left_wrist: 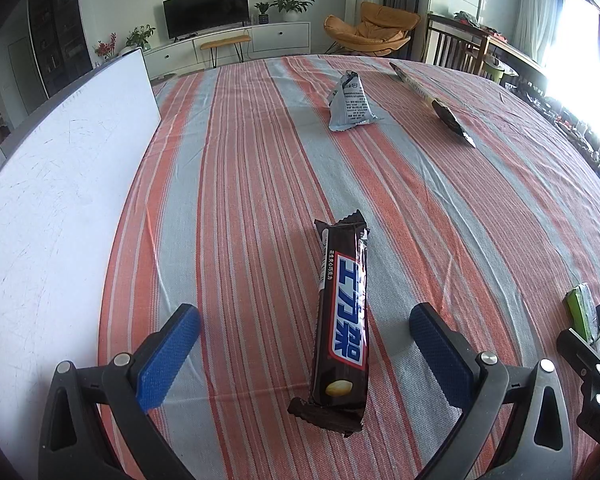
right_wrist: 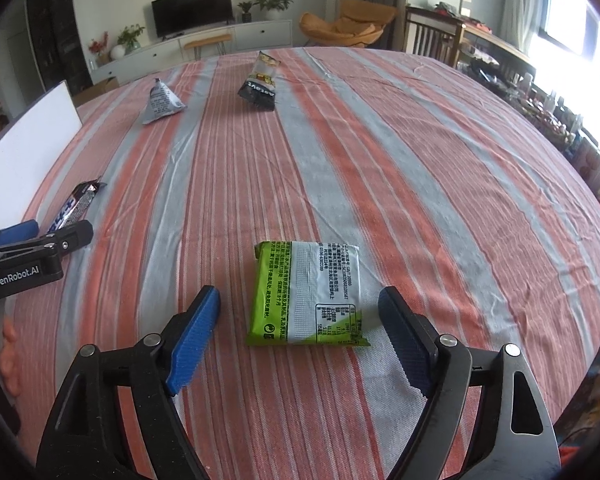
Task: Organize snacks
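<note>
From the left wrist camera, the left gripper (left_wrist: 304,344) stands wide open over a table covered in an orange-and-grey striped woven cloth (left_wrist: 440,208). A long dark-brown chocolate bar wrapper with blue-and-white lettering (left_wrist: 342,320) lies flat on the cloth between the blue ribbed pads (left_wrist: 168,356), pointing away from the camera; neither pad touches it. A flat white board (left_wrist: 60,184) lies along the left edge. Farther off sit a silver-grey pyramid-shaped foil pouch (left_wrist: 350,100) and, to its right, a long black-and-cream snack bag (left_wrist: 432,100) (seen nearly edge-on here). At the right edge, part of a green packet (left_wrist: 582,310) shows by the other tool.

From the right wrist camera, the right gripper (right_wrist: 300,336) is likewise spread wide and holds nothing. The square lime-green and white printed snack packet (right_wrist: 308,292) lies flat on the cloth between its pads, clear of both. The left gripper (right_wrist: 40,240) shows at the left edge, the chocolate bar (right_wrist: 74,204) beside it.
</note>
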`<state>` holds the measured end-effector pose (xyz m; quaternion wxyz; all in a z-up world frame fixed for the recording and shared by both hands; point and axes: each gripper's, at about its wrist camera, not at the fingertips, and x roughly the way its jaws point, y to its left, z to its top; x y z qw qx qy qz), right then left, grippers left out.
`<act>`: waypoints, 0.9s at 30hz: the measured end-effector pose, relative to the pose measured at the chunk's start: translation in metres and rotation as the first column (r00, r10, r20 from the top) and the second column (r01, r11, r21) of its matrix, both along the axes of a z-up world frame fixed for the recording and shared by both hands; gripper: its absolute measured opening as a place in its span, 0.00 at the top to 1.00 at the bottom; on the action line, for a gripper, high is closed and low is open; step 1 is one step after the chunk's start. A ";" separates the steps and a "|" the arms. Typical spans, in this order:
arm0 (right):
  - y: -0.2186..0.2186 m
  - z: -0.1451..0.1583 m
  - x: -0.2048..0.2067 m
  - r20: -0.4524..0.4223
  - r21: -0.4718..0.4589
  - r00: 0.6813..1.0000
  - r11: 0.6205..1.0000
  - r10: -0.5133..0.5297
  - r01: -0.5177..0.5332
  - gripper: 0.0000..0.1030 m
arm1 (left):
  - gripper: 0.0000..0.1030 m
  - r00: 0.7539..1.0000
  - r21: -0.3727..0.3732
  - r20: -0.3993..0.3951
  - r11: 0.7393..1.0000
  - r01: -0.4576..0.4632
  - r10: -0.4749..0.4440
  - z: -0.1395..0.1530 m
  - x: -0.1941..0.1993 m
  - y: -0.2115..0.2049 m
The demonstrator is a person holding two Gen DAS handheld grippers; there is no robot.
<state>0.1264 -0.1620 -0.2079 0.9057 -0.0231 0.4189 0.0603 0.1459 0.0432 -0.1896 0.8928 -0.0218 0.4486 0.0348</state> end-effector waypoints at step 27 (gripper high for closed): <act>-0.090 0.004 0.000 -0.049 0.542 0.986 0.826 -0.157 0.158 0.14 | 0.21 0.995 -0.013 -0.061 0.997 0.078 -0.078 0.008 -0.003 -0.007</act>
